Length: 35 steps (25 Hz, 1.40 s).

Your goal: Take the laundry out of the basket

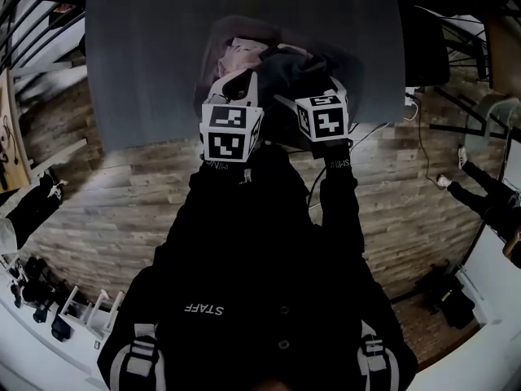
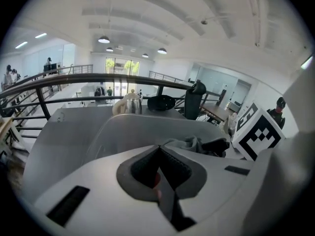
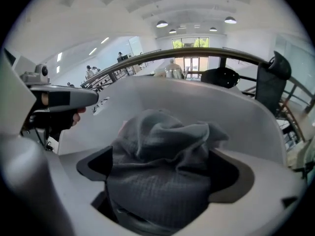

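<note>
The laundry point(image 1: 273, 63) is a crumpled heap with no clear long axis, filling the basket point(image 1: 210, 55) at the near edge of the bench point(image 1: 138, 72). The left hand-held gripper point(image 2: 158, 151) is closed and empty. The right hand-held gripper point(image 3: 162, 171) gapes wide, with a grey cloth point(image 3: 162, 132) bunched loosely between its jaws.

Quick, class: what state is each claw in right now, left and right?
Left claw: closed, holding nothing.
Right claw: open wide, with bunched grey cloth between its jaws.
</note>
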Available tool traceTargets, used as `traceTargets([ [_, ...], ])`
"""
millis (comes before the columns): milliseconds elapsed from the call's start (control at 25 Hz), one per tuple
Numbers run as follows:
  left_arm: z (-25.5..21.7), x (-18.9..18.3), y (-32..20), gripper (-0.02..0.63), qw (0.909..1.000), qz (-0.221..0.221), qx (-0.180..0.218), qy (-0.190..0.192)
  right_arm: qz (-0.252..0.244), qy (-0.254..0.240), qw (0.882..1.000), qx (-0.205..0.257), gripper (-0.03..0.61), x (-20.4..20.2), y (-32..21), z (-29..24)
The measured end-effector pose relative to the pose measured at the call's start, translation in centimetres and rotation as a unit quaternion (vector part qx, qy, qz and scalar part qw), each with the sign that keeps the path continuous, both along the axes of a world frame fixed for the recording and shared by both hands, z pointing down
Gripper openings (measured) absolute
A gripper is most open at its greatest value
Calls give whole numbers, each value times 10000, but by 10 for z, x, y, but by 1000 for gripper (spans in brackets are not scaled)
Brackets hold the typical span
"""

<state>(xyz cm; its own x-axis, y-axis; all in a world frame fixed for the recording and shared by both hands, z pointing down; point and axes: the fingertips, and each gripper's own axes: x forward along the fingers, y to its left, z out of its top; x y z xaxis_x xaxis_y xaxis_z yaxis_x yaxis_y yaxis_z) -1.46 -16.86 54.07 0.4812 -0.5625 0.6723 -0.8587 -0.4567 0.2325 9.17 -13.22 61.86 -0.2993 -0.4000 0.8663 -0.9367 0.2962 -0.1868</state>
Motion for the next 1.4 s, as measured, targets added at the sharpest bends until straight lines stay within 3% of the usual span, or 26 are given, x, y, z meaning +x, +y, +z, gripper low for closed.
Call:
traceTargets([
  [360,16,-2,-13,2,9999,-79,-141,-18,-335,-4,9955,-883,581,-10,7,64],
  [720,20,-18,-13,2,9997,-175,-168,-47,-389,-66,9938,-1037,575,-21,14,94],
  [840,19,-21,-12,2,9996,-209,-160,-57,-498,-84,9932,-1048,481,-23,16,93],
  [1040,13,-27,-11,2,9996,-249,-84,-41,-521,-142,9949,-852,224,-18,20,76],
  [1160,6,-26,-8,2,9997,-255,-31,-17,-555,-138,9966,-588,189,-13,16,50],
  [1400,-21,-29,-7,2,9992,-292,267,92,-343,-231,9986,341,186,-5,11,-19],
])
